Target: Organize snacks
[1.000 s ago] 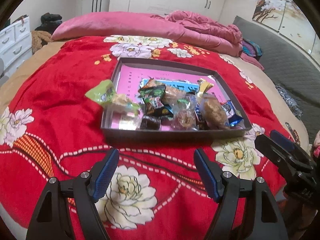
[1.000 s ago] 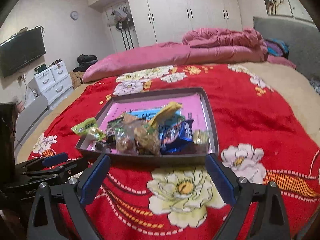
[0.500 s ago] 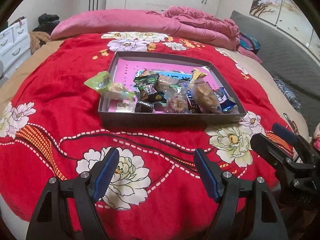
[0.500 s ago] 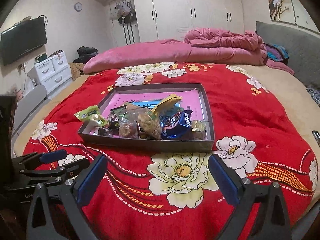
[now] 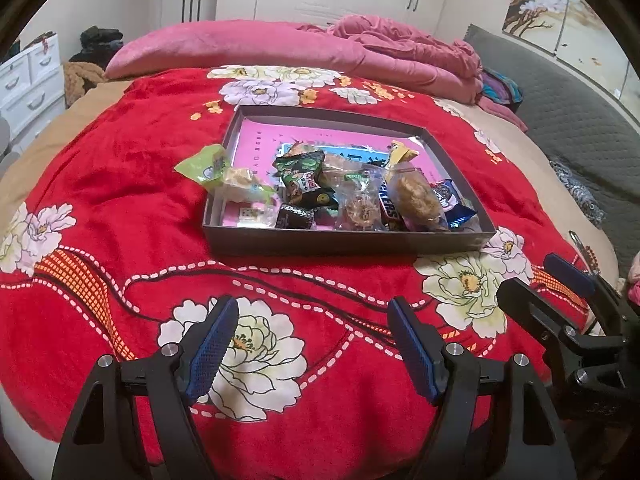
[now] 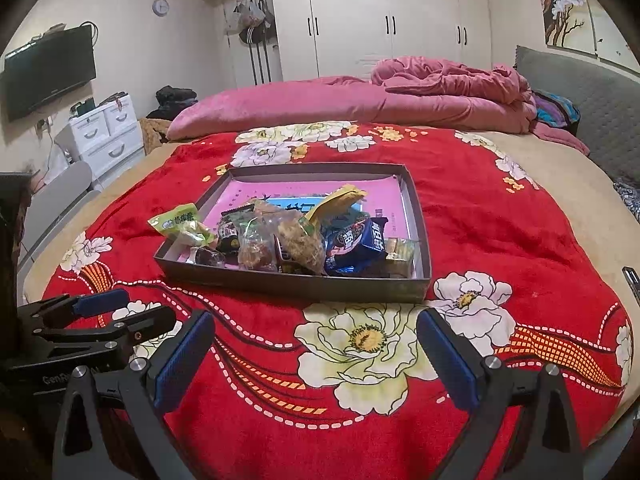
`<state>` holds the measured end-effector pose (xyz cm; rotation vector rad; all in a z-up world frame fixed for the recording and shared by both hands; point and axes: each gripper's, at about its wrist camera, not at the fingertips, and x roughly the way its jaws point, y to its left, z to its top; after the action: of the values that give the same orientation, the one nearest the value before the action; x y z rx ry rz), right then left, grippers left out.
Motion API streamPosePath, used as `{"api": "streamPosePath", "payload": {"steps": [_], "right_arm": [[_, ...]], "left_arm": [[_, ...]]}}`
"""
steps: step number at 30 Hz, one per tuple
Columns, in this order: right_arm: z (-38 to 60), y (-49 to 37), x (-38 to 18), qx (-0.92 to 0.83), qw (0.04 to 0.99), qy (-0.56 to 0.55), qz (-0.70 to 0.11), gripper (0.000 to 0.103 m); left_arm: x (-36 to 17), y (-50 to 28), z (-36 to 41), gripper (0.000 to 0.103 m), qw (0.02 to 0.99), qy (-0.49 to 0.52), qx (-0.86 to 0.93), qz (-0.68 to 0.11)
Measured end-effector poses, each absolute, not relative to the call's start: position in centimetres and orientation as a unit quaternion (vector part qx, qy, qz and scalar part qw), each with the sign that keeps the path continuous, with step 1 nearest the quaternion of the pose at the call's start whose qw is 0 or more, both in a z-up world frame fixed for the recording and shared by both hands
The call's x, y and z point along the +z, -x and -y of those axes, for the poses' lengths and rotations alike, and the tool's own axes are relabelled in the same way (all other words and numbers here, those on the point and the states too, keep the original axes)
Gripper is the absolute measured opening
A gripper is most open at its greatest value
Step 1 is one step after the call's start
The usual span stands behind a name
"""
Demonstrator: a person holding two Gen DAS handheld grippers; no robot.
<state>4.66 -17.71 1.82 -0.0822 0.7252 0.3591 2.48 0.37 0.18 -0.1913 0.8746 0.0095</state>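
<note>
A shallow dark box [image 5: 344,242] with a pink lining lies on the red flowered blanket [image 5: 120,208]; it also shows in the right wrist view [image 6: 296,282]. Several wrapped snacks are piled at its near end. A light green packet [image 5: 202,166] hangs over its left rim, also in the right wrist view [image 6: 178,222]. A blue cookie packet [image 6: 356,246] lies at the pile's right. My left gripper [image 5: 312,340] is open and empty, well short of the box. My right gripper [image 6: 314,356] is open and empty too, beside the left one.
A pink pillow [image 6: 288,108] and a crumpled pink quilt [image 6: 452,80] lie at the bed's far side. A grey padded headboard [image 5: 576,120] runs along the right. White drawers [image 6: 106,132] and a wall TV [image 6: 48,72] stand left.
Both grippers have pulled back from the box toward the bed's near edge and risen a little. Both stay open. The snacks have not moved.
</note>
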Motion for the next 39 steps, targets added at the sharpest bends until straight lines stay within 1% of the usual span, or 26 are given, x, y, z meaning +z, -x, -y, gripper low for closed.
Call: {"api": "streamPosePath", "payload": {"steps": [39], "right_arm": [[18.04,-5.22,1.19,0.161,0.916,0.035,-0.366,0.102]], "left_arm": [[0.44,-2.64,-0.7,0.078,0.906,0.087,0.021,-0.415]]}}
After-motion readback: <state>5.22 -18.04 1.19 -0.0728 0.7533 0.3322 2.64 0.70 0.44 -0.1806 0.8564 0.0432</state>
